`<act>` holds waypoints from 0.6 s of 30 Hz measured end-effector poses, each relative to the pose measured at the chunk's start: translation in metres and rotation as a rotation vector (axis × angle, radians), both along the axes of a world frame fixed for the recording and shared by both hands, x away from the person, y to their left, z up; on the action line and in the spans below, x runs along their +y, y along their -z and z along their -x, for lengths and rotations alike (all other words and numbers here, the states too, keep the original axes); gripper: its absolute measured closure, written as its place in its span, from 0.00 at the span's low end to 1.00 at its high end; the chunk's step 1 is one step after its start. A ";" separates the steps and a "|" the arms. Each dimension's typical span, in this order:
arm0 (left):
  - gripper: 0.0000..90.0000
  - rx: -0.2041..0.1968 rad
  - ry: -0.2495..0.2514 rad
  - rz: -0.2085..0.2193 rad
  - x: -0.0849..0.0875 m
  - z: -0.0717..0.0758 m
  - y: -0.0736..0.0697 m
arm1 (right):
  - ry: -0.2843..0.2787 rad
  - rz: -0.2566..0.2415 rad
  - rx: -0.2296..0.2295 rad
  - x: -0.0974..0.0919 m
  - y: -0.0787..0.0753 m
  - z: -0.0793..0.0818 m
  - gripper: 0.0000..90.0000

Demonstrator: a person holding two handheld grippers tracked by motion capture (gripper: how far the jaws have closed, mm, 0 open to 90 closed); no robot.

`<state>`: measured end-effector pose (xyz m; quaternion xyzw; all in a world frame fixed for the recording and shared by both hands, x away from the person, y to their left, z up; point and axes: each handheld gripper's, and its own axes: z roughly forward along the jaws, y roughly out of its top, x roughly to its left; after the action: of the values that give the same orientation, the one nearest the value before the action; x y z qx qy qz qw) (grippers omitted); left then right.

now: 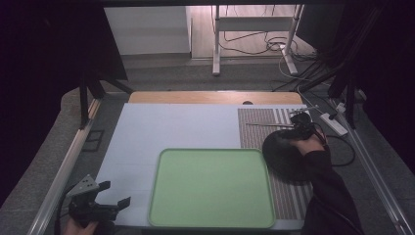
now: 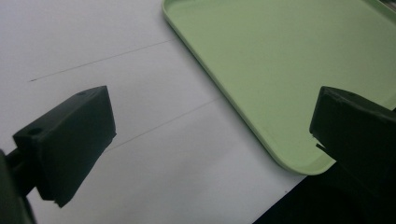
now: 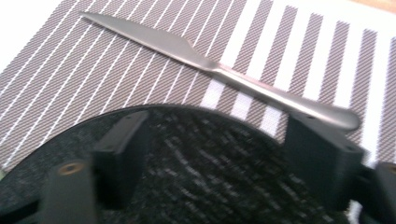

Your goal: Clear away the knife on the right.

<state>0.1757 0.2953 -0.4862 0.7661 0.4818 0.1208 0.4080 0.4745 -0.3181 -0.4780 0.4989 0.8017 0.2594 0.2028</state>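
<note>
Black speckled plate [image 3: 196,163] sits on the striped placemat [image 3: 93,70], right under the right gripper [image 3: 215,154]. In the right gripper view, the two black jaws stand apart over the plate's dark surface, one to each side, with the rim curving just beyond them. The picture there is blurred, and I cannot tell whether the pads touch the plate or merely hang above it; nothing looks pinched between them.

Just past the plate's far rim, ahead of the jaws, a metal knife [image 3: 219,70] lies flat on the placemat, its handle end close to one jaw and its blade pointing away to the other side.

From the high view, the right gripper [image 1: 298,128] is at the far edge of the plate [image 1: 286,159], with the person's sleeve [image 1: 328,196] lying across the near part of it. The green tray [image 1: 210,188] is just beside the plate, toward the middle of the table, and it holds nothing.

The left gripper [image 1: 113,195] rests well apart from all this, near the tray's near corner, jaws wide and holding nothing; its own view looks across the white table [image 2: 116,93] to the tray's rim [image 2: 280,161].

My judgement is that the work is at its start: the plate is being reached for, not yet lifted, and both plate and knife remain on the placemat.
</note>
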 end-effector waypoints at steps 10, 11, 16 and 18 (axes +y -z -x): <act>0.01 0.001 0.001 -0.002 0.000 0.000 0.000 | -0.026 -0.002 0.031 -0.006 -0.003 -0.016 0.80; 0.01 0.001 0.001 -0.002 0.000 0.000 0.000 | -0.030 -0.004 0.039 -0.007 -0.003 -0.019 0.83; 0.01 0.000 0.002 -0.003 0.000 0.000 0.000 | -0.029 -0.016 0.057 -0.012 -0.003 -0.030 0.99; 0.01 0.000 0.002 -0.003 0.000 0.000 0.000 | -0.021 -0.017 0.062 -0.015 -0.002 -0.035 0.99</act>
<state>0.1758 0.2951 -0.4862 0.7673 0.4807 0.1211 0.4069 0.5091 -0.3327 -0.4759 0.5001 0.8105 0.2527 0.1706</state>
